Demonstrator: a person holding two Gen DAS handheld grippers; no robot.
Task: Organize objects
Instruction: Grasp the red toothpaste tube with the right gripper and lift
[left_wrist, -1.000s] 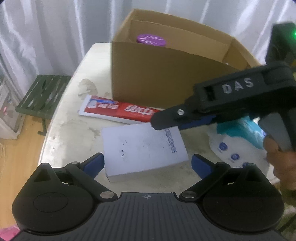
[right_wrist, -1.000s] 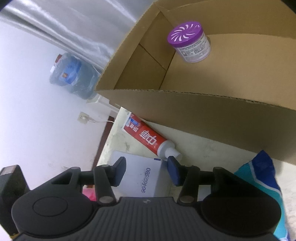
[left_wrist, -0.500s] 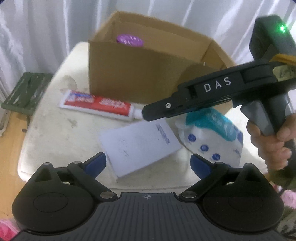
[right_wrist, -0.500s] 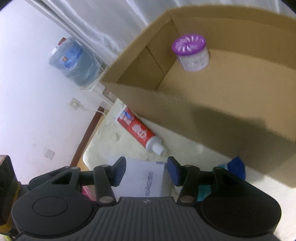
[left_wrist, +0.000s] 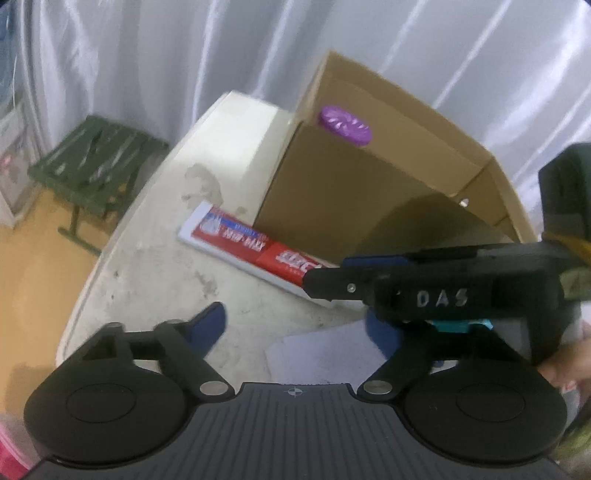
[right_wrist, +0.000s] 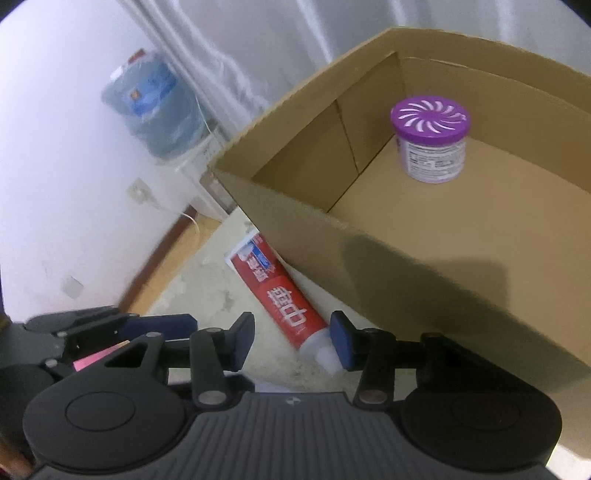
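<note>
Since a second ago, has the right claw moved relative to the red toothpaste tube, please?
Yes. The right claw has shifted along the red toothpaste tube, from beside the cap to straddling the capped end, open and not touching.

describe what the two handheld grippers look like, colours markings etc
Both are matte black plastic. Each has a ribbed dark grey body, two round black discs at its sides and silver pivot screws. The left gripper and the right gripper carry blue pads on their black fingers. Seen from the left wrist, the right gripper's side bears white letters "DAS" and a small teal part underneath. No cables show.
</note>
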